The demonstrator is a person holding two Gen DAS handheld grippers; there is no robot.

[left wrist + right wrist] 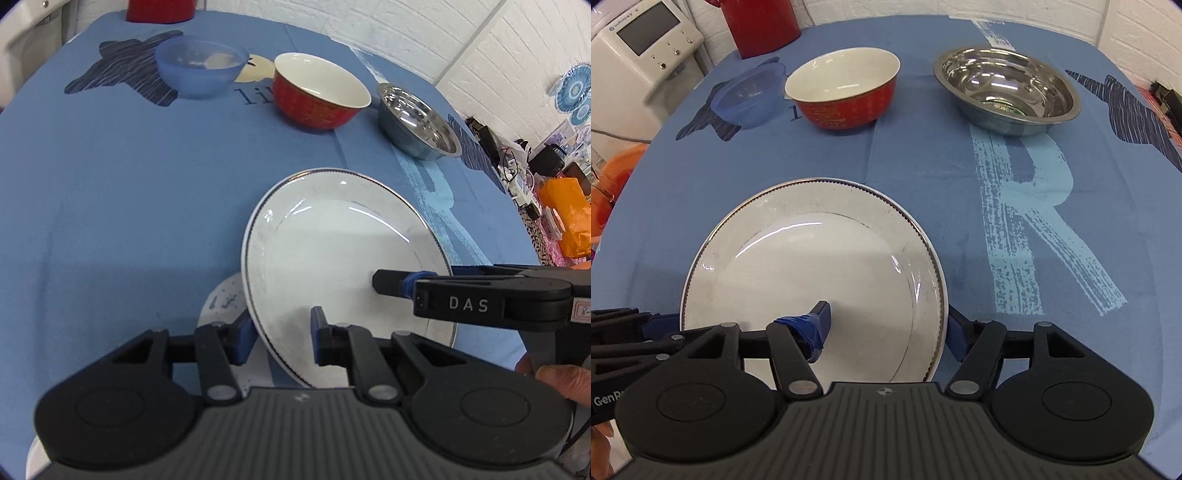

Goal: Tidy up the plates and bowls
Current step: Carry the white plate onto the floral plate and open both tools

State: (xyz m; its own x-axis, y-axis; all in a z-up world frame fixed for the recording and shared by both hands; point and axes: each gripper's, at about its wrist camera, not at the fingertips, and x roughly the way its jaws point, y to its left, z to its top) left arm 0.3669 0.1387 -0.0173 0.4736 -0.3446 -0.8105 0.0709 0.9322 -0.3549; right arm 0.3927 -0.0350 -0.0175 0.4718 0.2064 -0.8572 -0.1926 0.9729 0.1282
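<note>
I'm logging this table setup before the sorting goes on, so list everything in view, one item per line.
White plate: 1, white with dark patterned rim, near edge, tilted, straddled by both tongs.
Speckled plate: 1, white with blue specks, under the white plate, mostly hidden.
Red bowl: 1, red outside, white inside, far middle.
Blue bowl: 1, translucent blue, left of the red bowl.
Steel bowl: 1, silver, far right.
Red container: 1, red, far edge, top cropped.
Tablecloth: 1, blue, printed.
Appliance: 1, white, beyond the table.
Left tongs: black, blue pads, astride the plate's rim.
Right tongs: same, astride its right rim.
Hand: partly visible.
</note>
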